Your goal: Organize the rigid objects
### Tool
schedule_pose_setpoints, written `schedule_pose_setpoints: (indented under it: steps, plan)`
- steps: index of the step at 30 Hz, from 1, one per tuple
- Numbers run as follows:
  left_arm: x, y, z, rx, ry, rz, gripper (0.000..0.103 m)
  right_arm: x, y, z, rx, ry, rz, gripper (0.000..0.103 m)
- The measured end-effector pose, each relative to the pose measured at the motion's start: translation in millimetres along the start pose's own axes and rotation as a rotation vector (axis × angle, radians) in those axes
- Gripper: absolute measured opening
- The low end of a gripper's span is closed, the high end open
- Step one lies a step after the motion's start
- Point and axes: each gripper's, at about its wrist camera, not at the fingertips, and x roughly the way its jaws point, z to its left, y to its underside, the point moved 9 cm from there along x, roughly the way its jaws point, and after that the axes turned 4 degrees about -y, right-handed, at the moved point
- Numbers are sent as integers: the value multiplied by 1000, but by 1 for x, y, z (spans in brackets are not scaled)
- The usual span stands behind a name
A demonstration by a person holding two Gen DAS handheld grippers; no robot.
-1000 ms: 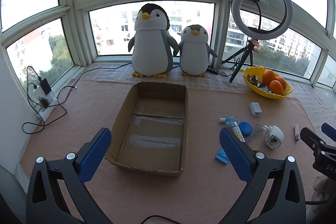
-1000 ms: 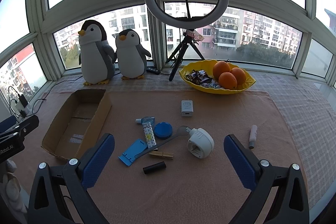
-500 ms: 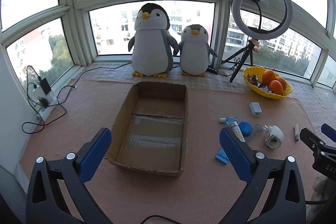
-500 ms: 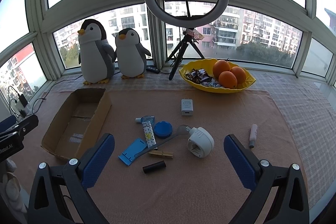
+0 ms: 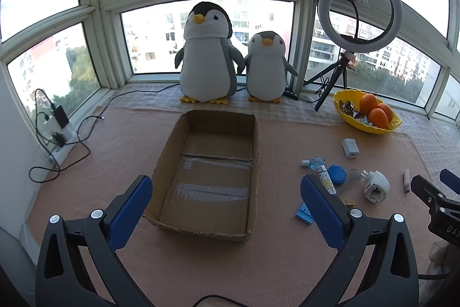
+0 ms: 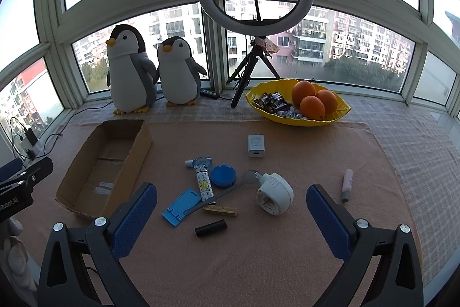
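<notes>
Both jaws wide above cardboard box [image 5: 205,171]

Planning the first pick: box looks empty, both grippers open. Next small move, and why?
Probably lower the right gripper onto the black cylinder. It lies nearest that gripper, apart from the clutter, and the gripper is open and empty. The cardboard box holds nothing yet, and the left gripper hangs open at the box.

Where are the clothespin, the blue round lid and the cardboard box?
wooden clothespin [image 6: 220,210]: right wrist view, middle of its wooden body.
blue round lid [image 6: 223,176]: right wrist view, centre of its top.
cardboard box [image 5: 161,153]: left wrist view, its left wall.
</notes>
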Motion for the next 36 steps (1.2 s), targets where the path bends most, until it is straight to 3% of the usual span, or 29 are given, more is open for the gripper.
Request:
schedule_pose_setpoints:
  steps: [16, 36]
  plan:
    - [19, 8, 11, -17, -21, 44, 102, 5, 1, -3, 2, -3, 20, 103]
    - [84, 39, 108, -78, -210, 170, 102, 16, 3, -32, 37, 26, 23, 103]
